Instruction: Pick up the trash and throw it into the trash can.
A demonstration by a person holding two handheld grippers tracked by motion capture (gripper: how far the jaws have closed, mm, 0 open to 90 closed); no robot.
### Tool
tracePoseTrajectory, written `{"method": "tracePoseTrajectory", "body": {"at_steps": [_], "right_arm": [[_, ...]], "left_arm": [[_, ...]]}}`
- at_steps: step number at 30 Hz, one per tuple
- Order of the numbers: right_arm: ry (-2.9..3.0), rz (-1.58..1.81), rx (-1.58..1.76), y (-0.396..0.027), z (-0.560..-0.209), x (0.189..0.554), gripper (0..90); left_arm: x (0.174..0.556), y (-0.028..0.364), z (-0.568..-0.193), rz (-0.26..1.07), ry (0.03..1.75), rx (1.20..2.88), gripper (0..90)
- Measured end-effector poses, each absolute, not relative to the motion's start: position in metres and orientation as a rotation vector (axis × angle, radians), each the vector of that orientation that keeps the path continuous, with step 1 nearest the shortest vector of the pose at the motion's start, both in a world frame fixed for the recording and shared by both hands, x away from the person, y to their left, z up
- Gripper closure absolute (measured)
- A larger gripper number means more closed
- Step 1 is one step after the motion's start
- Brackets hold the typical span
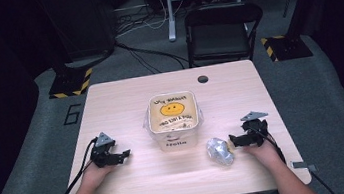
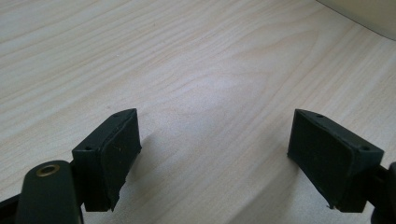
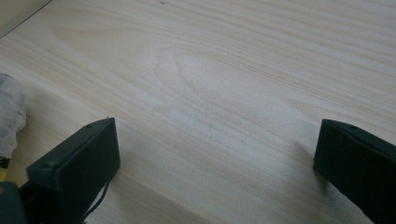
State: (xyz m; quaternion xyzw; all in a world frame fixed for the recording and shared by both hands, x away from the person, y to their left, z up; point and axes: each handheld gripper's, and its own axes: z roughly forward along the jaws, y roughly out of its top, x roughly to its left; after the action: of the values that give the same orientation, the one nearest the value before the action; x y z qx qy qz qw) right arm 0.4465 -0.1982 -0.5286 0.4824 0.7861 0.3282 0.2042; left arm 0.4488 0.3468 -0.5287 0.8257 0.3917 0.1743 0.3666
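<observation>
While the crumpled clear plastic wrapper (image 1: 220, 151) lies loose on the table (image 1: 125, 103), just beside the right hand-held gripper (image 1: 232, 142) and a little in front of the tub, nothing has yet been picked up. The wrapper's pale edge also shows at the left border of the right gripper view (image 3: 10, 112), outside the jaws, which stand wide apart with only bare wood between them. The left hand-held gripper (image 1: 126, 154) rests on the table on the other side, well apart from the wrapper, its jaws likewise spread wide and empty over the wood grain. Between the two stands a translucent tub (image 1: 173, 122) whose inside shows a yellow smiley face and some writing; a corner of it shows at the top right of the left gripper view (image 2: 369, 16). By the look of it, the work is only at its start: the wrapper is ungrasped, and reaching, closing on it and moving it, probably toward the tub, all remain.
</observation>
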Motion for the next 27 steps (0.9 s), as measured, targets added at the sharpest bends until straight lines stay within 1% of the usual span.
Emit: {"method": "tracePoseTrajectory", "body": {"at_steps": [22, 27], "right_arm": [[2.186, 0.916, 1.362, -0.198, -0.5284, 0.4451, 0.0], [2.186, 0.914, 1.362, -0.1989, -0.5274, 0.4452, 2.0]], "left_arm": [[0.449, 0.347, -0.5285, 0.443, 1.006, 2.124, 16.6], [0.4489, 0.3469, -0.5286, 0.442, 1.008, 2.123, 16.6]]}}
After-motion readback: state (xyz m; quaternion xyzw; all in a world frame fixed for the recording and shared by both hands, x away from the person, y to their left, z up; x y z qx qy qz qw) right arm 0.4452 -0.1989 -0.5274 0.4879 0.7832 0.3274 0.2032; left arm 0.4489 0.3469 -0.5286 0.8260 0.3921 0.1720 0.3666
